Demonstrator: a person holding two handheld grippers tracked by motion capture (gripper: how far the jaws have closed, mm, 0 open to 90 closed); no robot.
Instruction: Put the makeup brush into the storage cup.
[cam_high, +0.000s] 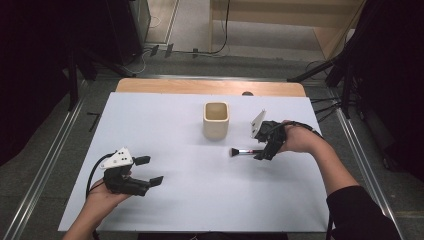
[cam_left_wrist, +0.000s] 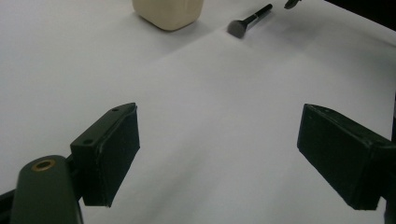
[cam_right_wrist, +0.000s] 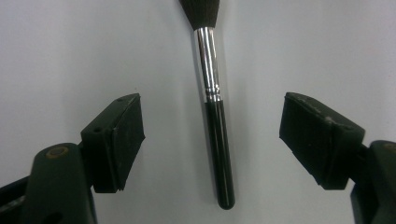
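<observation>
Brush: the makeup brush (cam_right_wrist: 215, 116) lies flat on the white surface (cam_high: 200, 200), right of its middle and well in from the right edge, bristles toward the centre, black handle toward my right hand.

Right claw: my right gripper (cam_right_wrist: 212, 140) hangs over the handle with its jaws wide, one on each side, neither pad touching it. I hold nothing with it yet.

Cup: the cream square cup (cam_high: 216, 120) stands upright just beyond the bristles, toward the far edge, open mouth up, apart from the brush.

Left claw: my left gripper (cam_left_wrist: 219, 154) sits near the left corner of the near edge, jaws wide, only bare surface between them, well apart from brush and cup.

Step in hand, as I judge it: closing on the handle for a lift, probably toward the cup.

Risk one: the handle is thin, round and glossy; if my pads meet it off-centre it could roll or squirt out sideways.

Risk two: I stand over the tail half of the handle, so the bristle end may sag on the lift and swing in my grip.

Risk three: coming down too low, my jaw tips could scrape the surface and nudge the brush before they close.

Risk four: a drooping brush could catch the cup's rim and tip it.
</observation>
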